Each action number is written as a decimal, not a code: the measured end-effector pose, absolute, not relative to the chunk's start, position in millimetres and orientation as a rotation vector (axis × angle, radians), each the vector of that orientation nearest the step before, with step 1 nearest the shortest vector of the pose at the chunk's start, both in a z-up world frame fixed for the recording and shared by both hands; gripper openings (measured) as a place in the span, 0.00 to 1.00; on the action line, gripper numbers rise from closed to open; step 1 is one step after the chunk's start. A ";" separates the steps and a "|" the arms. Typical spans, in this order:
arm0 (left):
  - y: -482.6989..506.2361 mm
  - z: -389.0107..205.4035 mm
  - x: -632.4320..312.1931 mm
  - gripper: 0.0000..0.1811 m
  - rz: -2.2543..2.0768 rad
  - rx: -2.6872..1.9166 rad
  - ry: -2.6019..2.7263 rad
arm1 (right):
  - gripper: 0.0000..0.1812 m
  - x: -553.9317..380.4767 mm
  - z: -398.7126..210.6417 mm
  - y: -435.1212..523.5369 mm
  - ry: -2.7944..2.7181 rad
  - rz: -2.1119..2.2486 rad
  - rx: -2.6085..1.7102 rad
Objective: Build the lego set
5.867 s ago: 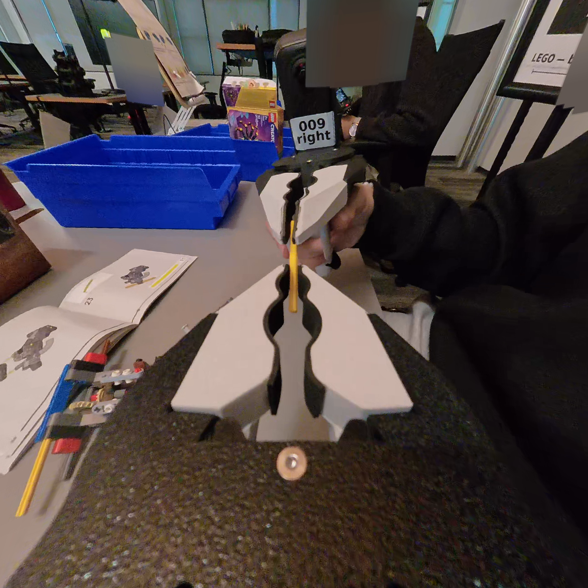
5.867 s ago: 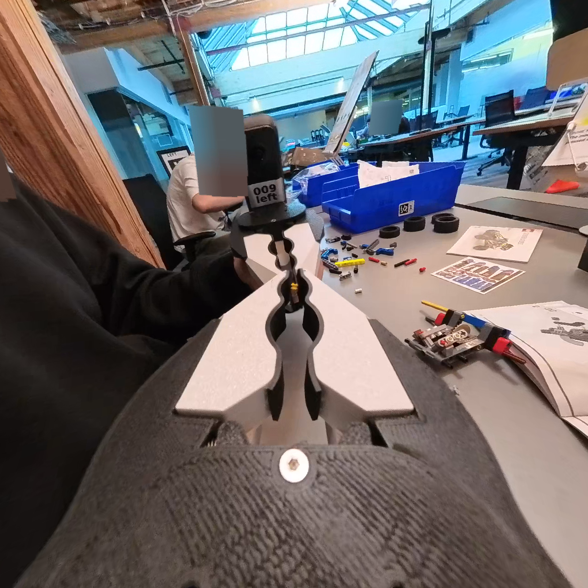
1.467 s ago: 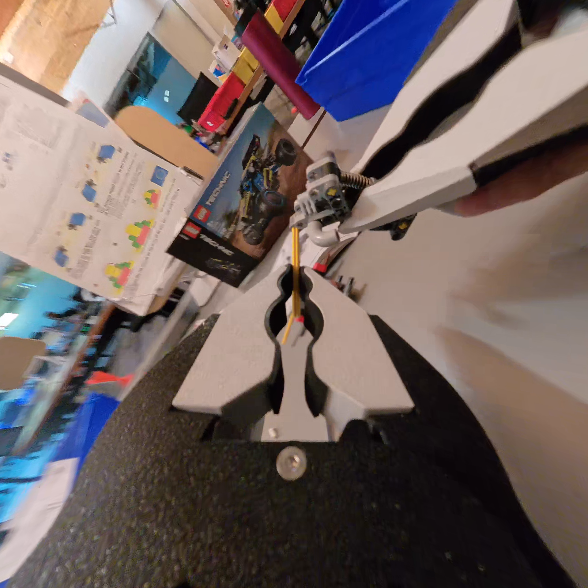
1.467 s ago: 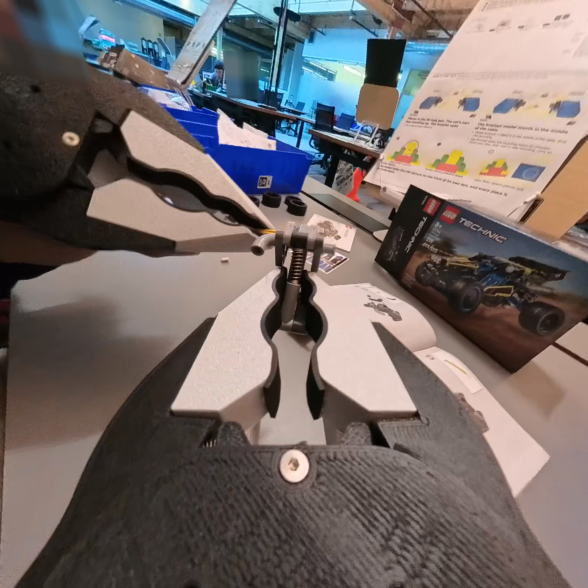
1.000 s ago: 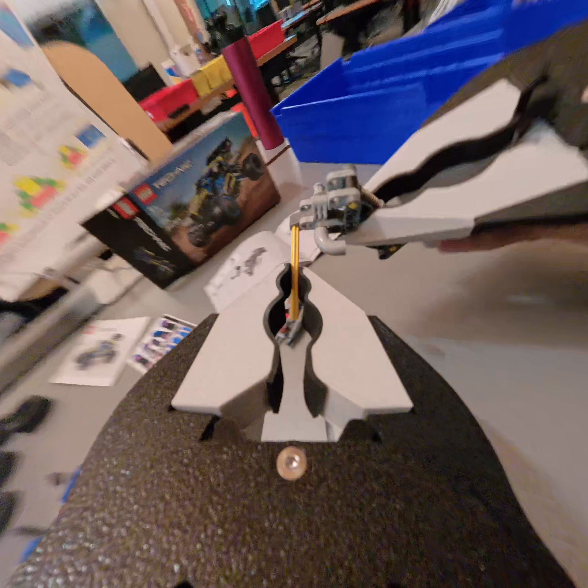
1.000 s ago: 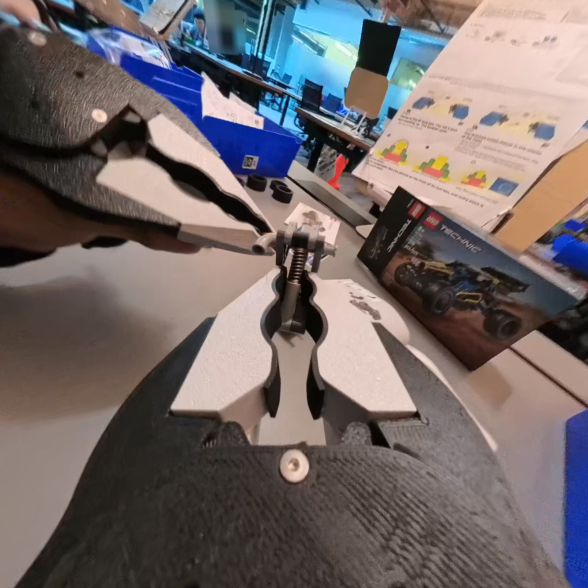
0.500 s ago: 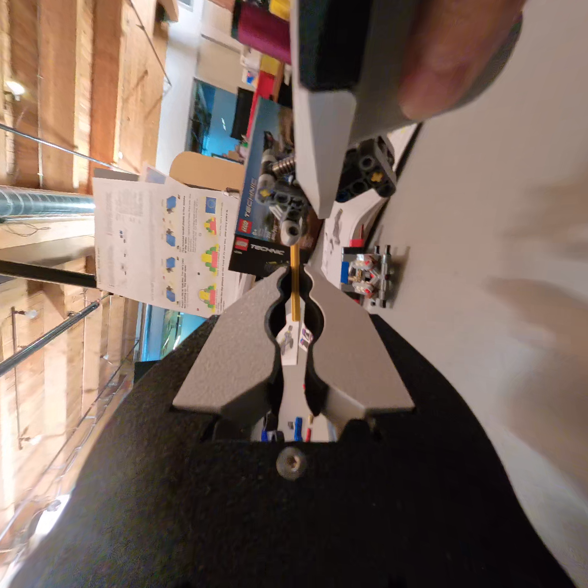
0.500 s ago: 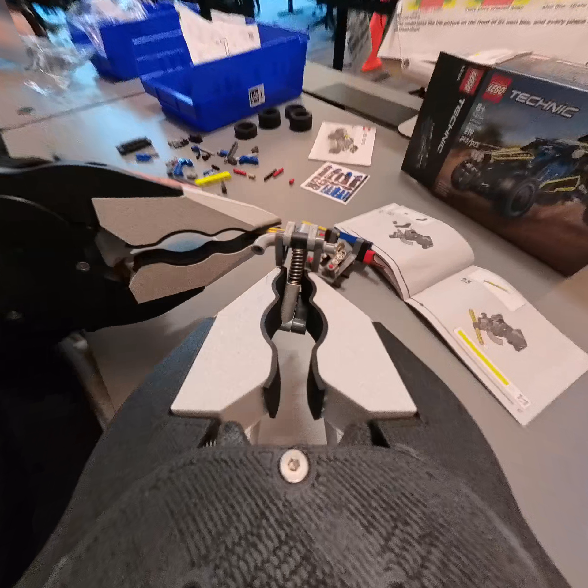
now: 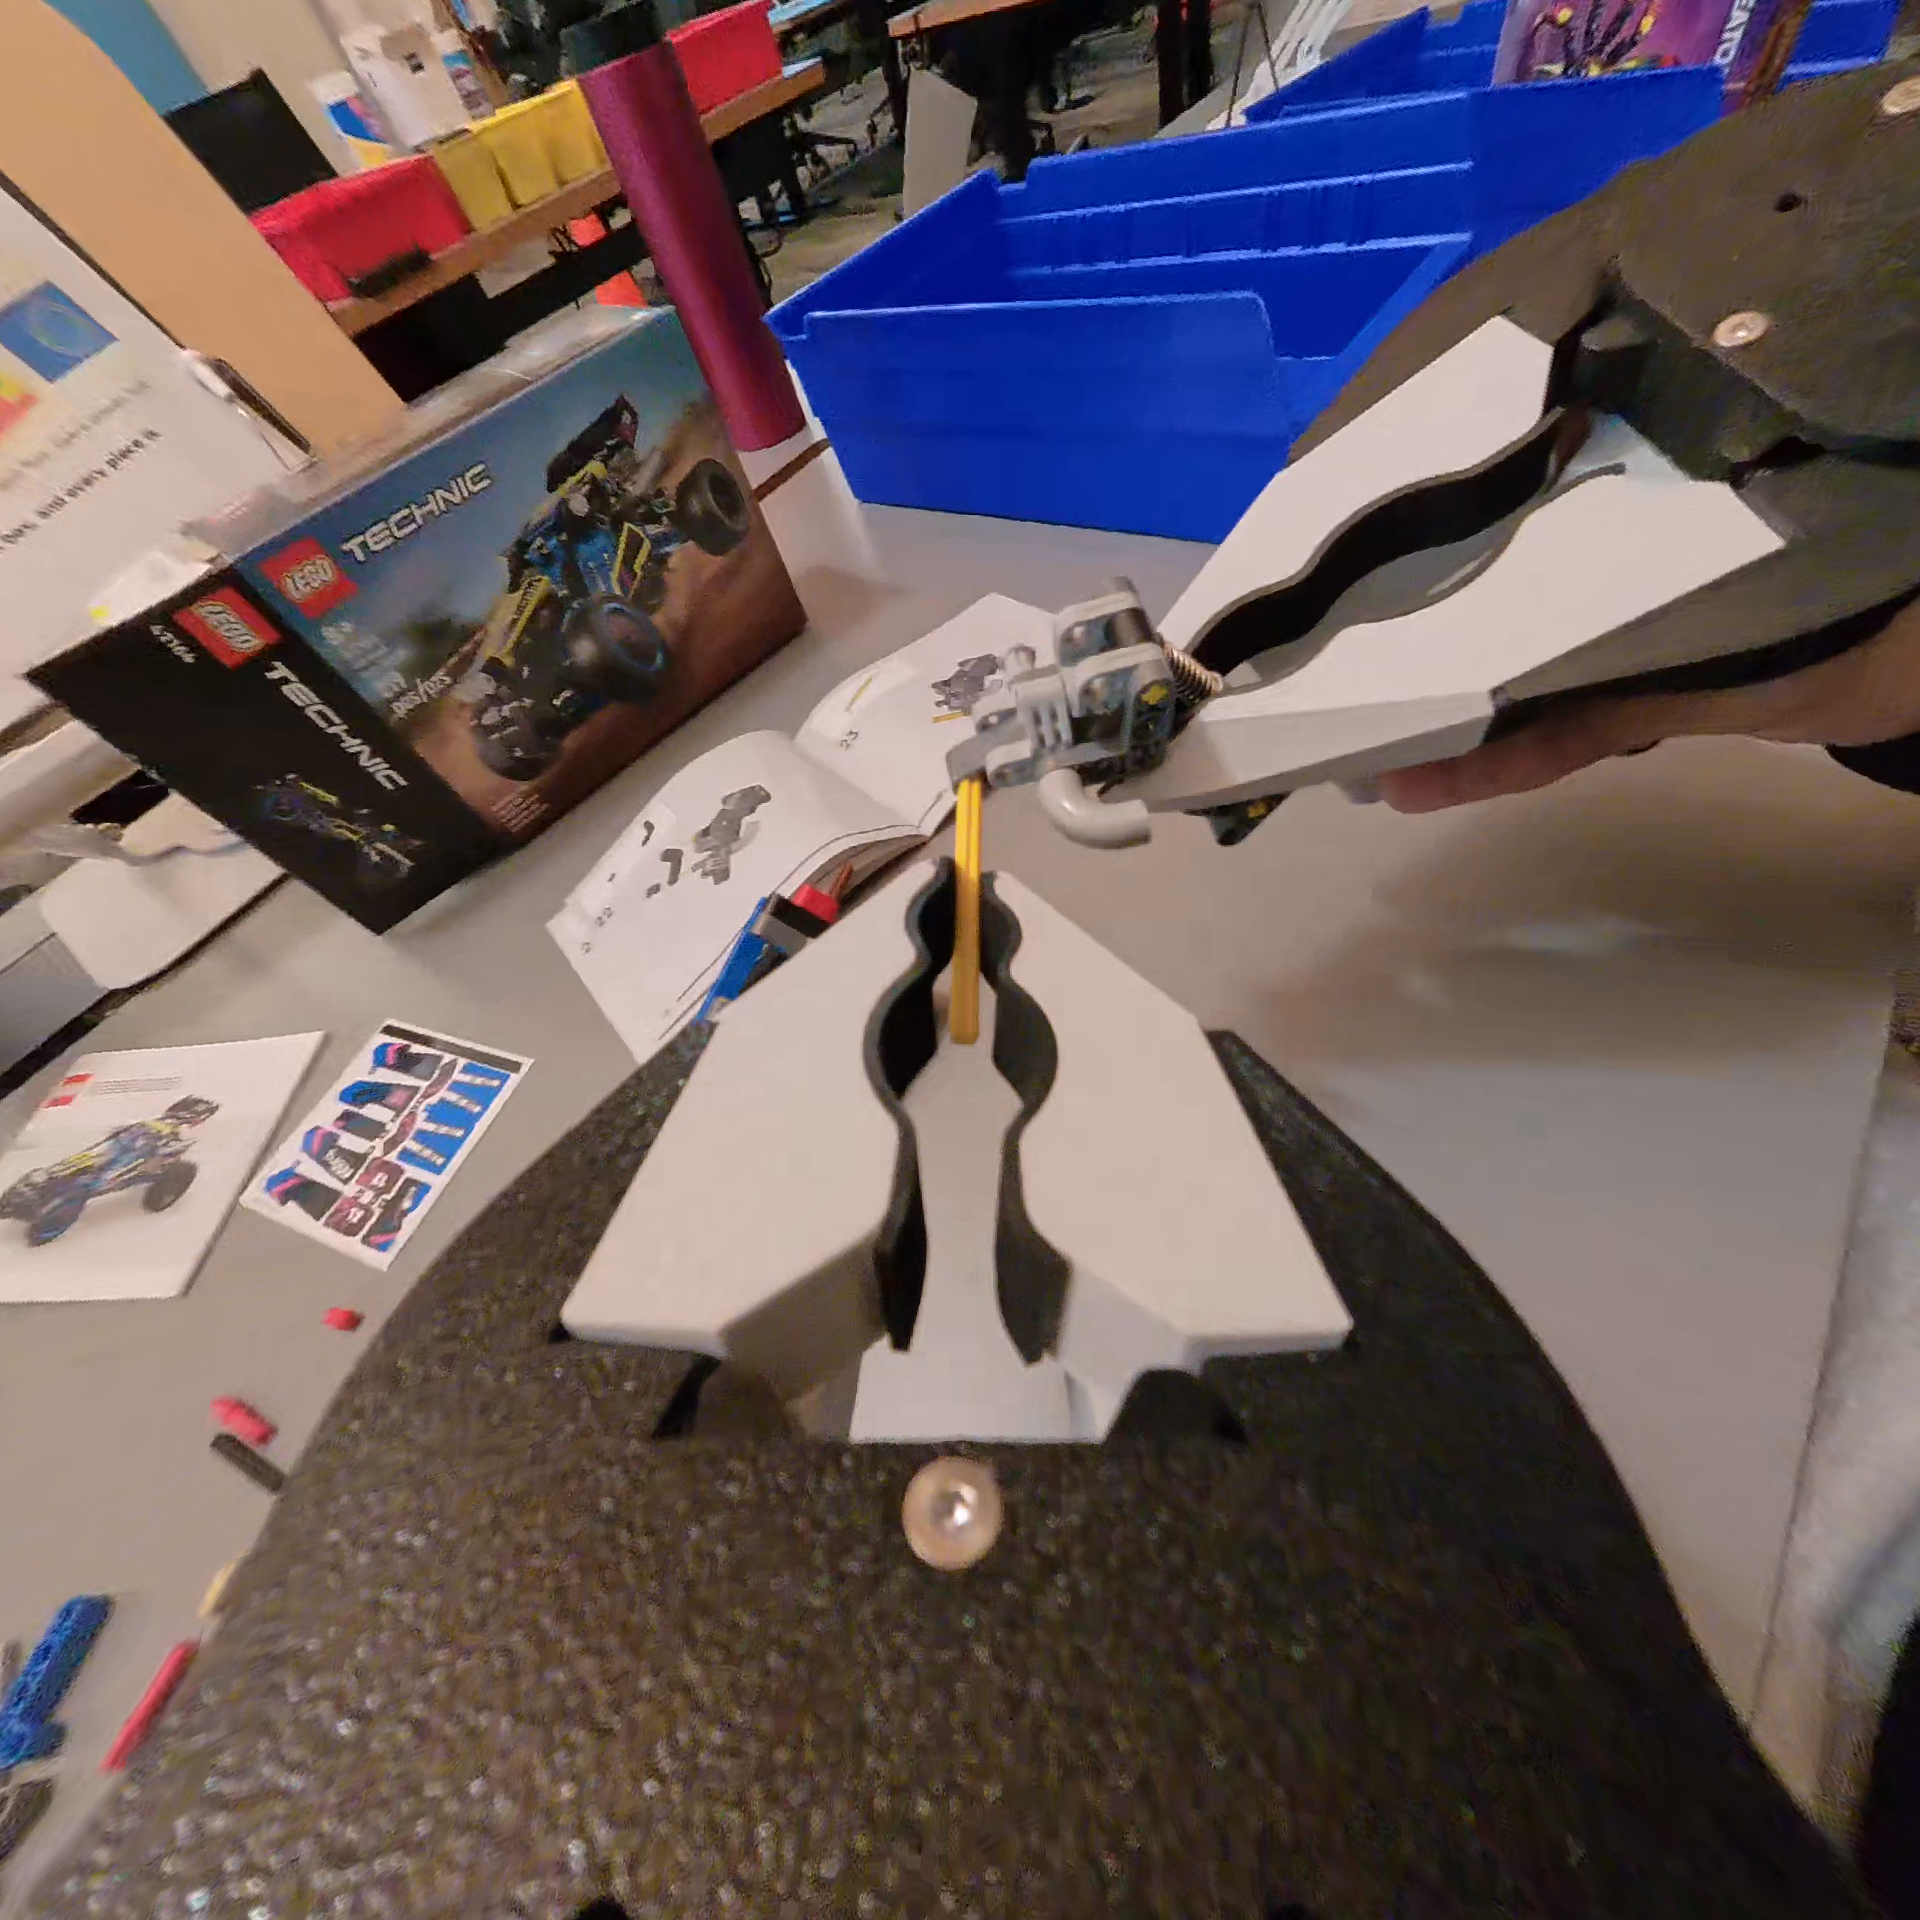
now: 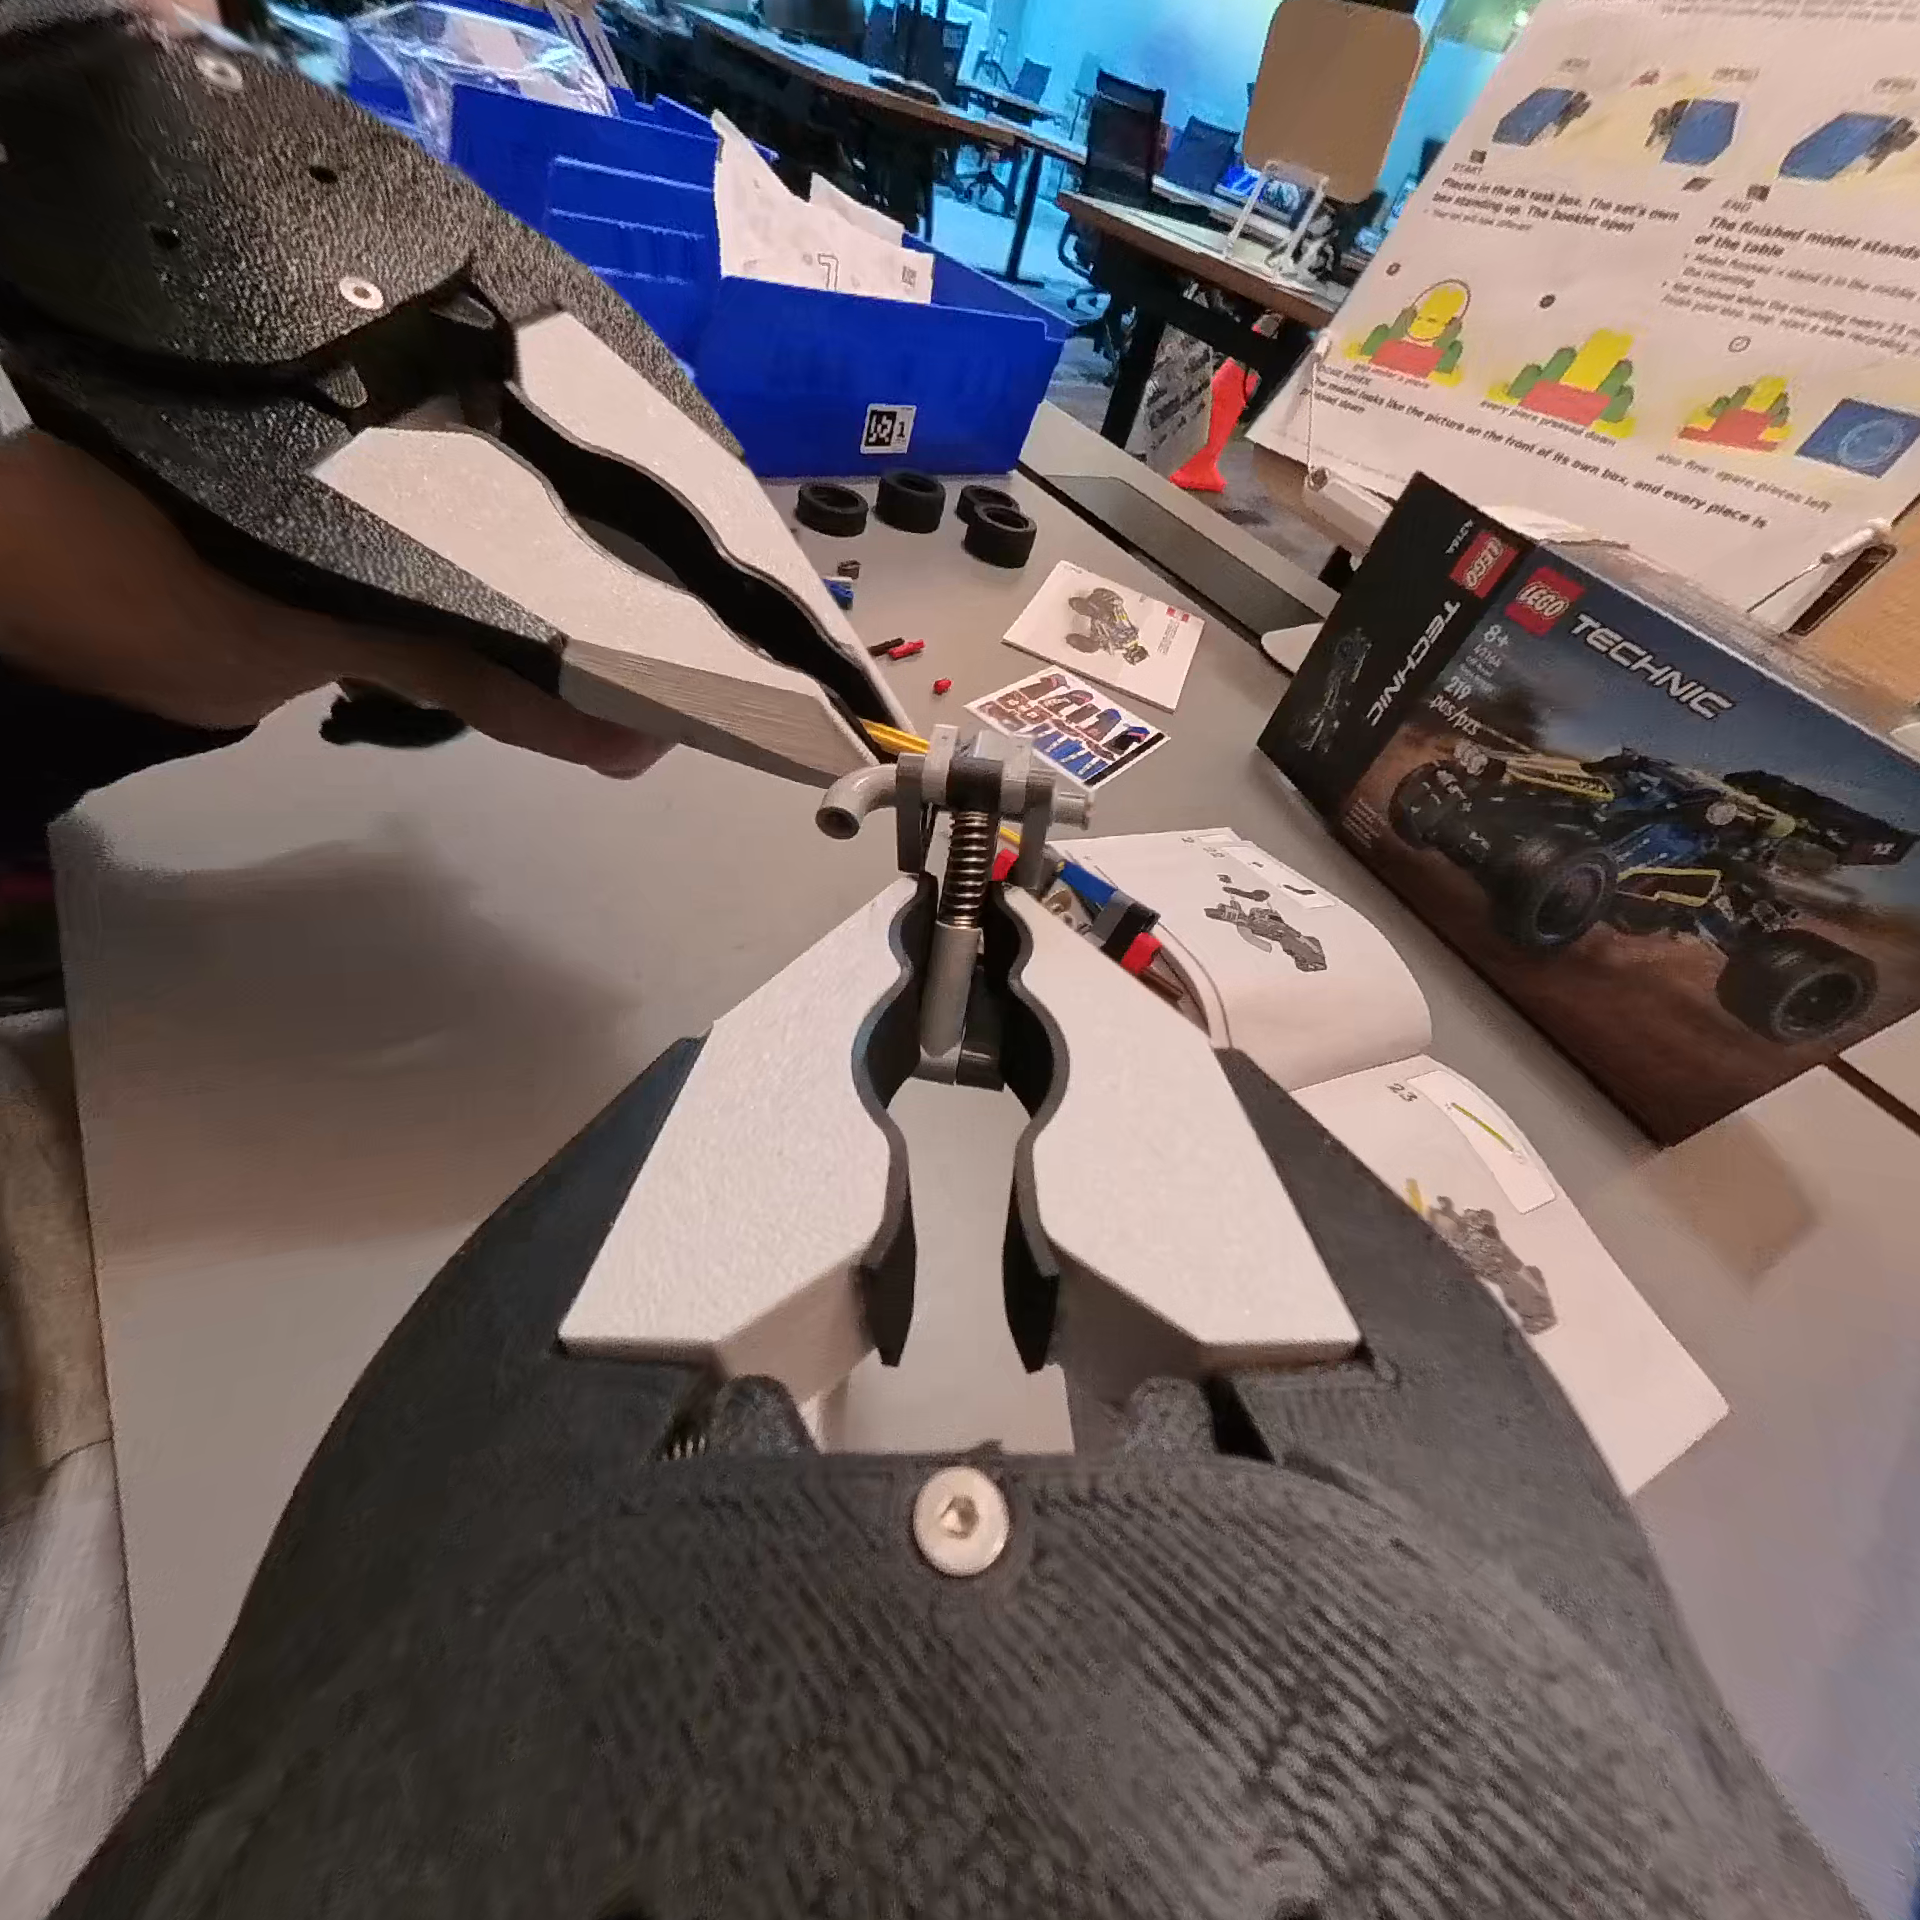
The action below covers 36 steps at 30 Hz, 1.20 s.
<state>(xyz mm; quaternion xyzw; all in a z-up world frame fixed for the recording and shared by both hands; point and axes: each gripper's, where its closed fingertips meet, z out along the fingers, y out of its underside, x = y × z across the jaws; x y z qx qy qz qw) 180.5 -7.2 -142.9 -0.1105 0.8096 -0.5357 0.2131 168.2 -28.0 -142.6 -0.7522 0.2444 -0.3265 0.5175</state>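
Observation:
My left gripper (image 9: 961,883) is shut on a thin yellow axle (image 9: 966,935) that sticks forward from its tips. My right gripper (image 10: 961,888) is shut on a grey shock-absorber assembly (image 10: 961,862) with a metal spring and a curved grey tube on its left. Both are held above the table. The axle's far end meets the underside of the assembly (image 9: 1081,691), held by the right gripper (image 9: 1174,707) reaching in from the right. In the right wrist view the left gripper (image 10: 868,743) comes from the upper left, with the axle (image 10: 894,740) showing at its tips. A partly built model (image 10: 1101,920) lies beside the booklet.
An open instruction booklet (image 9: 748,821) lies on the grey table (image 10: 520,935), with the set's box (image 10: 1610,790) behind it. Blue bins (image 9: 1091,343) stand at the back. A sticker sheet (image 9: 395,1132), a leaflet (image 9: 114,1153), black tyres (image 10: 914,504) and loose small parts (image 9: 239,1413) lie around.
The left gripper has rolled back from a sideways tilt to level, with the axle still at the assembly. The right gripper has tilted up from looking down at the table.

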 end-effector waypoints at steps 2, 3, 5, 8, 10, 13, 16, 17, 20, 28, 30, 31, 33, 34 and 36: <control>-9.0 -142.1 178.7 0.00 -1.521 -0.314 2.255 | 0.04 167.0 -142.7 -29.5 0.602 -0.725 -1.768; -9.6 -140.6 177.5 0.00 -1.539 -0.321 2.259 | 0.04 166.2 -142.1 -29.7 0.615 -0.681 -1.742; -9.5 -137.1 176.0 0.00 -1.555 -0.333 2.259 | 0.04 165.2 -140.6 -29.1 0.625 -0.625 -1.699; -7.9 -131.3 176.0 0.00 -1.556 -0.340 2.239 | 0.04 165.8 -137.1 -26.1 0.651 -0.564 -1.629; -7.7 -126.7 174.1 0.00 -1.585 -0.358 2.242 | 0.04 165.3 -134.4 -24.5 0.663 -0.511 -1.573; -7.1 -120.3 173.6 0.00 -1.616 -0.379 2.215 | 0.04 165.4 -129.7 -22.3 0.689 -0.454 -1.500; -4.4 -120.8 176.4 0.00 -1.533 -0.332 2.177 | 0.04 167.3 -131.0 -19.0 0.726 -0.430 -1.463; -3.5 -119.3 177.4 0.00 -1.510 -0.320 2.154 | 0.04 167.9 -129.9 -17.5 0.743 -0.410 -1.432; -0.1 -114.1 179.3 0.00 -1.429 -0.276 2.089 | 0.04 168.5 -125.9 -12.7 0.760 -0.379 -1.354; 0.9 -106.6 176.1 0.00 -1.414 -0.260 2.057 | 0.04 167.4 -122.7 -11.6 0.641 -0.647 -1.455; 0.1 -106.5 175.4 0.00 -1.508 -0.318 2.090 | 0.04 166.5 -121.9 -13.0 0.600 -0.714 -1.499; -0.5 -107.4 175.8 0.00 -1.537 -0.335 2.097 | 0.04 166.5 -122.1 -13.5 0.592 -0.732 -1.512; -0.8 -110.5 177.4 0.00 -1.532 -0.339 2.099 | 0.04 167.9 -125.3 -13.8 0.585 -0.789 -1.539; -1.1 -111.1 177.7 0.00 -1.533 -0.339 2.096 | 0.04 168.2 -125.8 -13.9 0.582 -0.812 -1.544; -2.3 -108.0 176.0 0.00 -1.642 -0.394 2.106 | 0.04 166.7 -122.5 -14.9 0.566 -0.828 -1.524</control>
